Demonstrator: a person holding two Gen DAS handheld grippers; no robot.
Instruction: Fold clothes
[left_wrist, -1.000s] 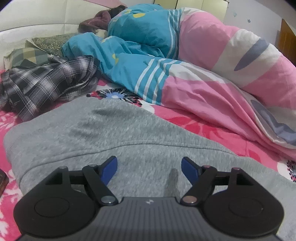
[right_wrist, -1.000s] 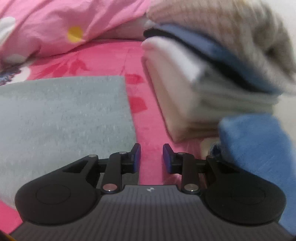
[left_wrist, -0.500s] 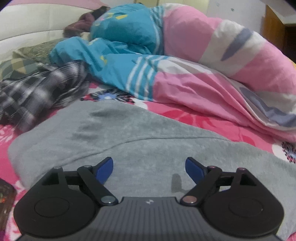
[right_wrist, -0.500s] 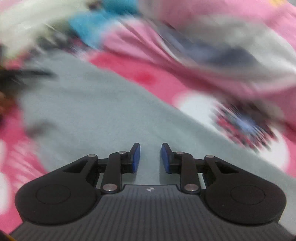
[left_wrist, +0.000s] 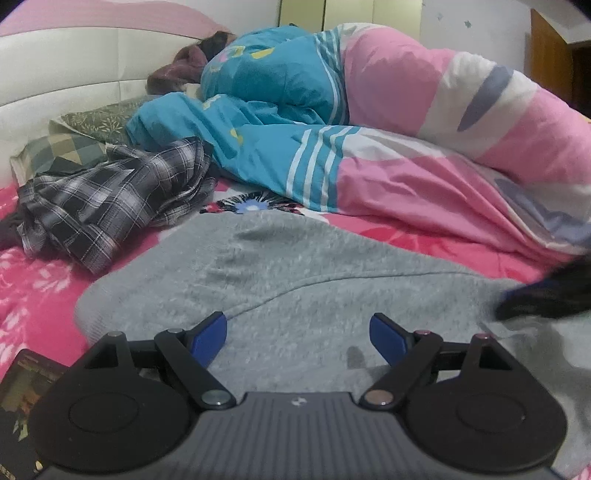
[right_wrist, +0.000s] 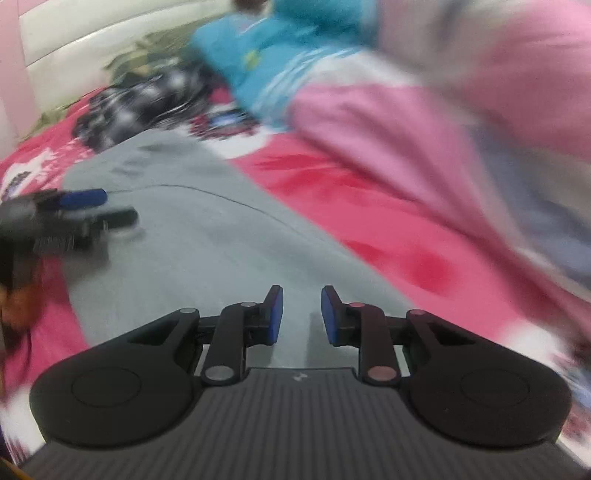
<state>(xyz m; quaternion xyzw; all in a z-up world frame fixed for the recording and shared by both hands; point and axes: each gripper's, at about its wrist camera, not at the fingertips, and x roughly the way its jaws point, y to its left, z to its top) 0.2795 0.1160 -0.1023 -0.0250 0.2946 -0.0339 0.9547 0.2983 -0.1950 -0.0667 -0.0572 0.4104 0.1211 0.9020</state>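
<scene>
Pink floral bed carries a grey garment spread mid-frame, one fold line visible; plaid shirt lies crumpled upper left. Left claw gapes wide, right claw stands slightly parted, both empty above the grey cloth. Folding judged incomplete.

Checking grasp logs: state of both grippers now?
Left gripper: open wide, empty, over the grey garment.
Right gripper: open with a narrow gap, empty, over the same garment.
</scene>
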